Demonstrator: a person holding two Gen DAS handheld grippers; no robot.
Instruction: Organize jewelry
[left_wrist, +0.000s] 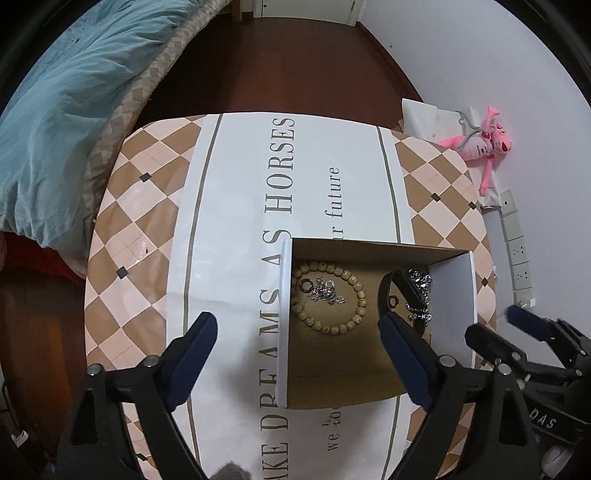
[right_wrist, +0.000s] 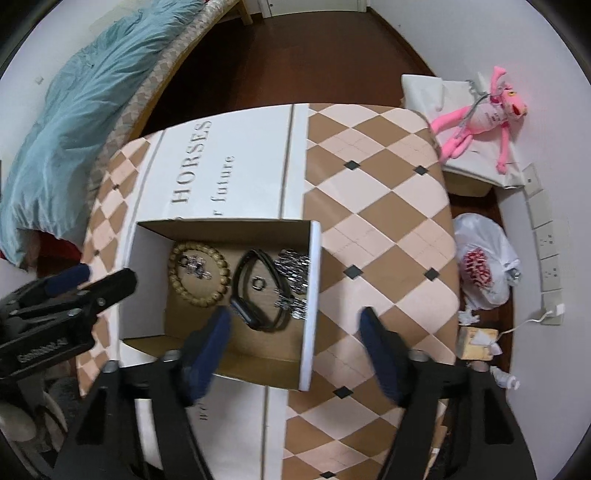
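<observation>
An open cardboard box (left_wrist: 286, 325) (right_wrist: 312, 302) with white outer walls sits on the table. Inside lie a wooden bead bracelet (left_wrist: 356, 286) (right_wrist: 177, 280), a silver chain with a ring (left_wrist: 325, 291) (right_wrist: 194, 266), a black band (left_wrist: 384, 291) (right_wrist: 251, 314), a small ring (right_wrist: 258, 283) and sparkly silver pieces (left_wrist: 419, 282) (right_wrist: 293, 273). My left gripper (left_wrist: 299, 332) is open and empty above the box's left wall. My right gripper (right_wrist: 295, 323) is open and empty above the box's right wall; it also shows in the left wrist view (left_wrist: 495, 325).
The table (left_wrist: 147, 206) (right_wrist: 388, 221) has a checkered cover and a white printed mat (left_wrist: 295, 166). A bed with a blue quilt (left_wrist: 55, 129) stands at the left. A pink plush toy (right_wrist: 476, 114), a plastic bag (right_wrist: 484, 266) and wall sockets (right_wrist: 546, 240) are at the right.
</observation>
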